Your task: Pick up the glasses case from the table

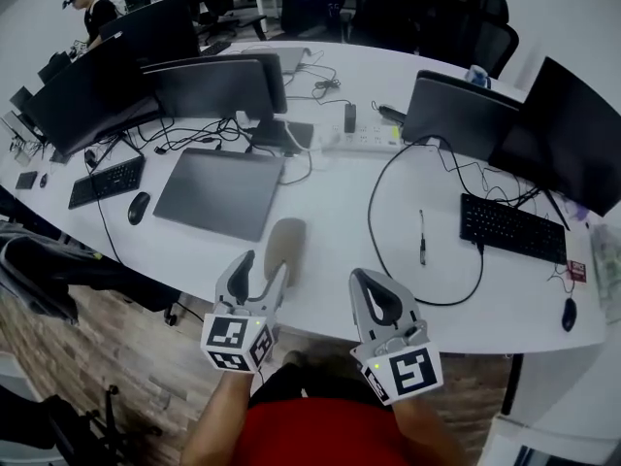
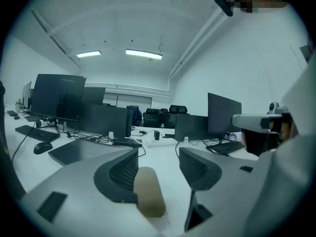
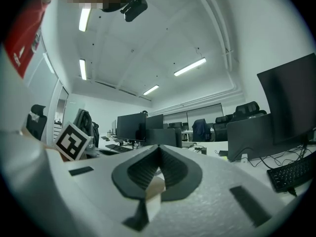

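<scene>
The glasses case (image 1: 285,245) is a tan, rounded oblong lying on the white table (image 1: 330,212) near its front edge. My left gripper (image 1: 264,266) is at the case's near end, open, with one jaw on each side of it. In the left gripper view the case (image 2: 149,191) lies between the jaws of the left gripper (image 2: 158,162), close to the left-hand pad, and the pads do not press on it. To its right, my right gripper (image 1: 364,282) hovers over the table's front edge. Its jaws are shut with nothing between them, as the right gripper view shows (image 3: 159,168).
A closed grey laptop (image 1: 219,193) lies just behind the case on the left, beside a mouse (image 1: 139,207) and a keyboard (image 1: 107,181). A black cable loop (image 1: 374,231), a pen-like tool (image 1: 422,238) and a second keyboard (image 1: 512,227) are on the right. Monitors (image 1: 218,87) line the back.
</scene>
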A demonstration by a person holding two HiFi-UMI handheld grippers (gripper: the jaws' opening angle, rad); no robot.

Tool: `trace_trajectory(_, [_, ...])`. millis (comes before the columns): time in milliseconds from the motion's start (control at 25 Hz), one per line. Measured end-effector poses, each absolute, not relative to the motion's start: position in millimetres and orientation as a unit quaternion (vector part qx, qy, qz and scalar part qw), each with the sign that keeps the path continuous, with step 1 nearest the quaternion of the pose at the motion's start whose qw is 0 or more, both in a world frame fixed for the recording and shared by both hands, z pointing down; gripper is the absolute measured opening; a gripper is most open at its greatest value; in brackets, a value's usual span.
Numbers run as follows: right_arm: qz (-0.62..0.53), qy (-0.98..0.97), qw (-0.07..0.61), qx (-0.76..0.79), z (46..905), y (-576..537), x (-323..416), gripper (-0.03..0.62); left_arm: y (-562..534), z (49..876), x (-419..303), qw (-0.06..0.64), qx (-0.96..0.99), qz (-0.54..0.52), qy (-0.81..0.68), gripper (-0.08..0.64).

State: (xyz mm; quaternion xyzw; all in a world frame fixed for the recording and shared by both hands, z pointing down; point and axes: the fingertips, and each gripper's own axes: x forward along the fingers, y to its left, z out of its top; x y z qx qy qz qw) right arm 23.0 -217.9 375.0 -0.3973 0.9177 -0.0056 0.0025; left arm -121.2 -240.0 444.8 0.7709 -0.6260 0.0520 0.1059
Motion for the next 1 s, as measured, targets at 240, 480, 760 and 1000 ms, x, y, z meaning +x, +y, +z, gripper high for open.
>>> trace_trajectory(240, [-0.009, 0.910, -0.006, -0.415, 380.7, -241.2, 25.2, 0.005, -280.0, 500.2, -125.2, 0.148, 0.751, 0.127, -0.630, 0.310])
trace_trajectory(480, [-0.024, 0.904, -0.013, -0.426, 390.3, -253.1, 28.4, 0.005, -306.4, 550.1, -123.2, 0.208, 0.734, 0.201, -0.615, 0.355])
trace_trajectory(760, [-0.030, 0.899, -0.015, -0.436, 395.0, -263.1, 27.1, 0.004, -316.3, 593.9, -131.2, 0.273, 0.708, 0.250, -0.602, 0.394])
trace_trajectory(1000, [-0.035, 0.894, -0.021, -0.447, 400.8, -267.8, 29.0, 0.005, -320.1, 615.4, -126.7, 0.303, 0.700, 0.280, -0.583, 0.400])
